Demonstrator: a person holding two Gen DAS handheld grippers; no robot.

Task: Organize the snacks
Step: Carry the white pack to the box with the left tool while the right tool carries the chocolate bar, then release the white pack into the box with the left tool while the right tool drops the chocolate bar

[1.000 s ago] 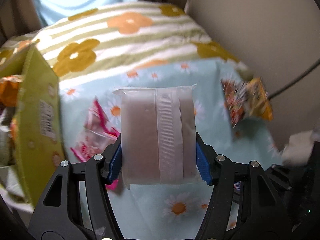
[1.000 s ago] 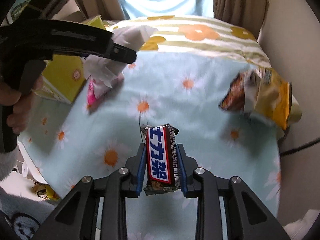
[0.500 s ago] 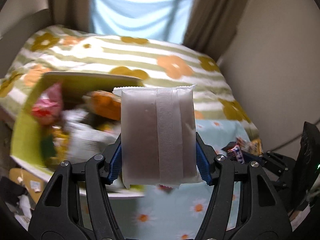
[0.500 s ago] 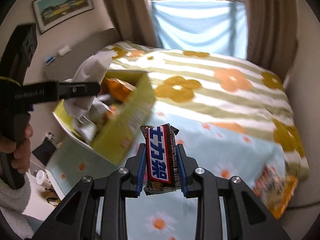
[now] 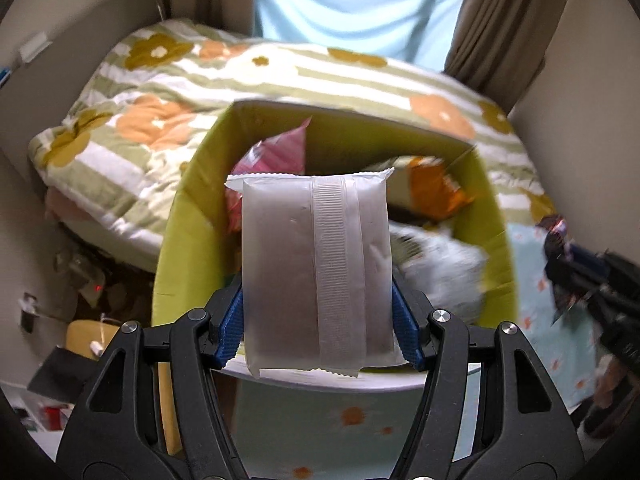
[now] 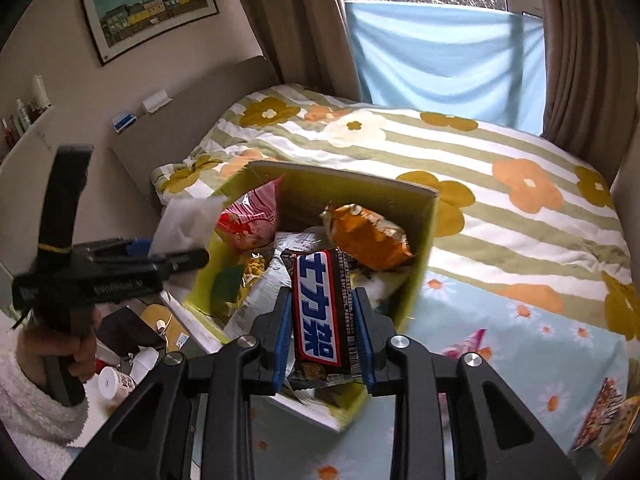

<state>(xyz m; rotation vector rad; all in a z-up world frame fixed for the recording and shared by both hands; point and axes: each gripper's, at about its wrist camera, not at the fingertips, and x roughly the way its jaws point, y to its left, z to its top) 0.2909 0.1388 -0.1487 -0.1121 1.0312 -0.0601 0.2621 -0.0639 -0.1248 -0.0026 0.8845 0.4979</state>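
Observation:
My left gripper (image 5: 318,326) is shut on a frosted white snack pouch (image 5: 316,268) with a ribbed seam, held upright over the yellow-green snack box (image 5: 180,248). My right gripper (image 6: 320,340) is shut on a chocolate bar (image 6: 318,312) in a red, white and blue wrapper, over the same box (image 6: 420,264). Inside the box lie a pink packet (image 6: 252,224), an orange packet (image 6: 368,236) and white wrappers. The right wrist view shows the left gripper (image 6: 176,240) at the box's left rim with the white pouch (image 6: 184,220).
The box stands on a daisy-print cloth (image 6: 520,360) beside a flowered striped quilt (image 6: 500,168). A pink packet (image 6: 468,344) and an orange snack bag (image 6: 608,412) lie on the cloth at right. A hand (image 6: 76,348) in a fluffy white sleeve holds the left tool; clutter sits on the floor at left.
Both grippers have swung left from the daisy cloth to above the box, each still gripping its snack. The box, at the edge before, now fills the middle of both views.

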